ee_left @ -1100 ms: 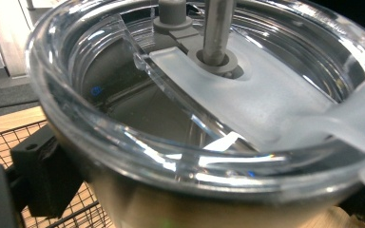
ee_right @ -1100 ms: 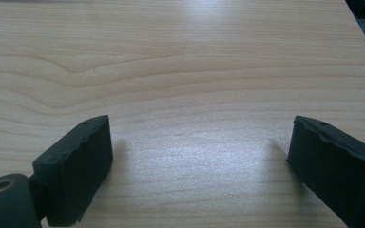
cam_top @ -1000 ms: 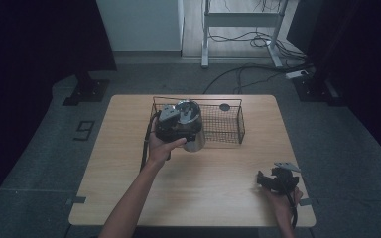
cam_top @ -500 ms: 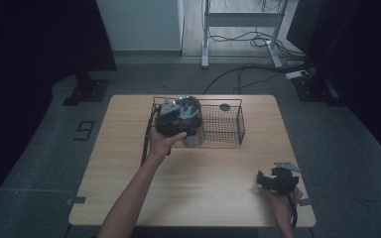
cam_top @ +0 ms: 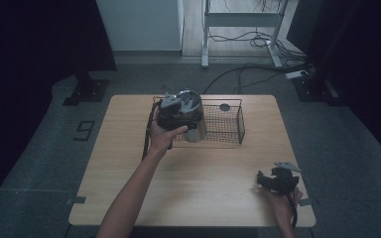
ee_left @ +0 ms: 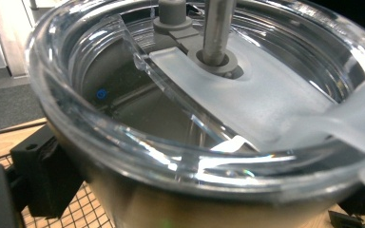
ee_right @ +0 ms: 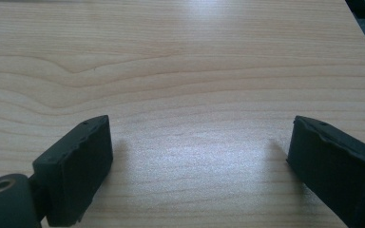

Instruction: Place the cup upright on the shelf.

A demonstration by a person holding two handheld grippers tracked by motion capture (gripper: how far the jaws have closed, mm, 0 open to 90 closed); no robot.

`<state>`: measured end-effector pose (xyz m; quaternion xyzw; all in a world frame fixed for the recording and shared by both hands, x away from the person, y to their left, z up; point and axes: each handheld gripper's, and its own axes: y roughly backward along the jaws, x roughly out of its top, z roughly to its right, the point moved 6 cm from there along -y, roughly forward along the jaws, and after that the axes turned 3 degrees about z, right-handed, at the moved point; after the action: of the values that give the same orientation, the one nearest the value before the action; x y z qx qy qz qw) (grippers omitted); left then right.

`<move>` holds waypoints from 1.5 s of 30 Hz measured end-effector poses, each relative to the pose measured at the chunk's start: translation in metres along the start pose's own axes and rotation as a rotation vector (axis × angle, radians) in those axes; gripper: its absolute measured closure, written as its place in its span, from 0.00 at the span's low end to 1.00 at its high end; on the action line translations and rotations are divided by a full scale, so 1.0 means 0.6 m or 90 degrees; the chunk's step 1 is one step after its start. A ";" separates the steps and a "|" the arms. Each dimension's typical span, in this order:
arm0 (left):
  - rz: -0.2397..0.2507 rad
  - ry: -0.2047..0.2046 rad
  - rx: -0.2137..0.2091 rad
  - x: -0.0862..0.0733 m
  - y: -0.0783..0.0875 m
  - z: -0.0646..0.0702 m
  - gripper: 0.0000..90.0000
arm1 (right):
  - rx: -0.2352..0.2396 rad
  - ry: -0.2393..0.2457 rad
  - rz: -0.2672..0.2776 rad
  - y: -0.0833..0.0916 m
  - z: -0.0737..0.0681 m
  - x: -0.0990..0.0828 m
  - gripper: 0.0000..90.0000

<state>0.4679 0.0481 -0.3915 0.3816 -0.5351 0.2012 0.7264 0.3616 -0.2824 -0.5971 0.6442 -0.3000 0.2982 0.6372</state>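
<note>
Left gripper point(cam_top: 178, 111) raised over wire basket point(cam_top: 230, 130), clamped on steel tumbler point(ee_left: 180, 142); clear lid on. Right gripper point(ee_right: 202, 161) low on table point(ee_right: 171, 57), jaws spread, empty.

floor: grey speckled carpet point(cam_top: 39, 163) | table: light wood point(cam_top: 198, 198) | back: white wall panel point(cam_top: 139, 25), metal desk frame point(cam_top: 243, 20), loose cables point(cam_top: 238, 74) | sides: dark curtains point(cam_top: 30, 39) | light: dim

Steel, clear plastic, pale wood

We see a brushed metal tumbler point(cam_top: 196, 124) under a glossy clear plastic lid point(ee_left: 209, 118) with a frosted slider. The basket point(cam_top: 228, 124) is thin dark wire. The desk point(ee_right: 180, 61) is smooth, pale, grained wood. The right gripper point(ee_right: 199, 166) has matt black, rough-edged jaws.
</note>
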 end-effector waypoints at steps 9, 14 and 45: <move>-0.008 -0.004 -0.009 0.021 -0.013 -0.006 0.04 | -0.001 0.000 0.000 0.000 0.000 0.000 0.09; -0.010 -0.012 -0.002 0.028 -0.021 -0.008 0.04 | 0.000 0.000 0.000 0.001 0.000 0.000 0.09; -0.032 0.005 0.056 0.020 -0.108 -0.068 0.04 | -0.001 0.000 0.000 0.001 0.001 0.000 0.09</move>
<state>0.5430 0.0376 -0.4081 0.4258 -0.5130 0.2076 0.7159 0.3609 -0.2833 -0.5968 0.6435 -0.3006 0.2979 0.6378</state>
